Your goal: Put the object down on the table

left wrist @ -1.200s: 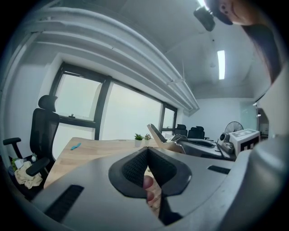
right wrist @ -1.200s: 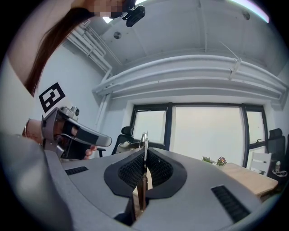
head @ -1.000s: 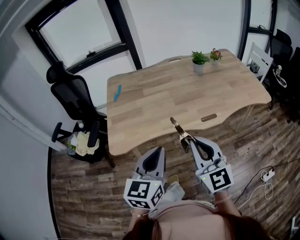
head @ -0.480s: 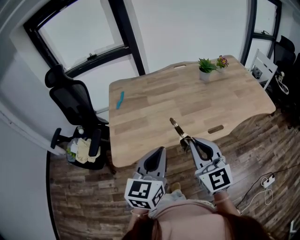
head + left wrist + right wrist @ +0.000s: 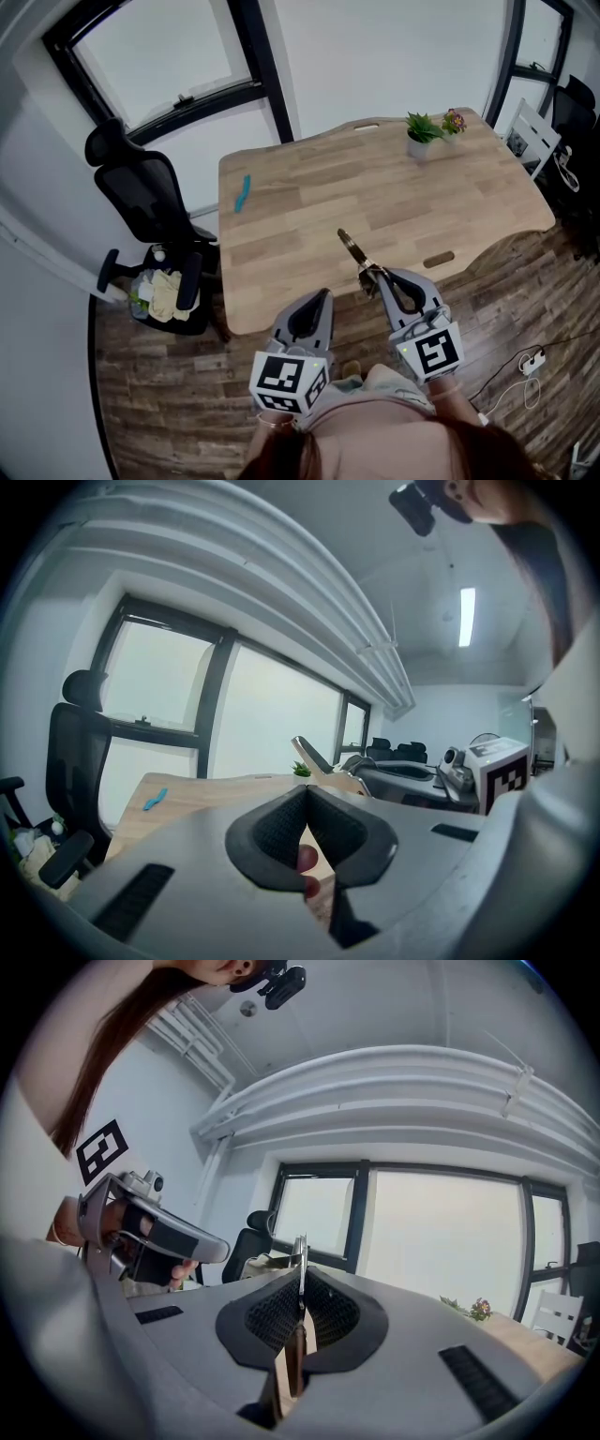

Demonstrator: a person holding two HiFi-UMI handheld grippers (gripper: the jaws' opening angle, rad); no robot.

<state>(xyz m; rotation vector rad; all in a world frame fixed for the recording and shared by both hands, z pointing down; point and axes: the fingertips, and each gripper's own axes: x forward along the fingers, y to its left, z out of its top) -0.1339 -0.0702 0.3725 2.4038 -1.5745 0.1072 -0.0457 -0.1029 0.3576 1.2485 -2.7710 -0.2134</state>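
Note:
In the head view my right gripper (image 5: 375, 278) is shut on the wooden handle of a slim metal-bladed tool (image 5: 352, 250). The blade points away from me, over the near edge of the wooden table (image 5: 309, 202). The right gripper view shows the tool (image 5: 299, 1260) edge-on, upright between the closed pads. My left gripper (image 5: 314, 305) hangs beside it, short of the table edge, shut with nothing in it. From the left gripper view the closed pads (image 5: 281, 822) fill the foreground and the tool (image 5: 314, 758) shows to the right.
A small blue object (image 5: 244, 193) lies at the table's far left. Two potted plants (image 5: 421, 131) stand at its far right corner. A black office chair (image 5: 141, 192) and a bin (image 5: 159, 291) are to the left, a white chair (image 5: 532, 127) to the right, cables (image 5: 530, 366) on the floor.
Both grippers have moved forward toward the table's near edge, and the tool's tip now reaches further over the tabletop. The right gripper's hold on the tool is unchanged.

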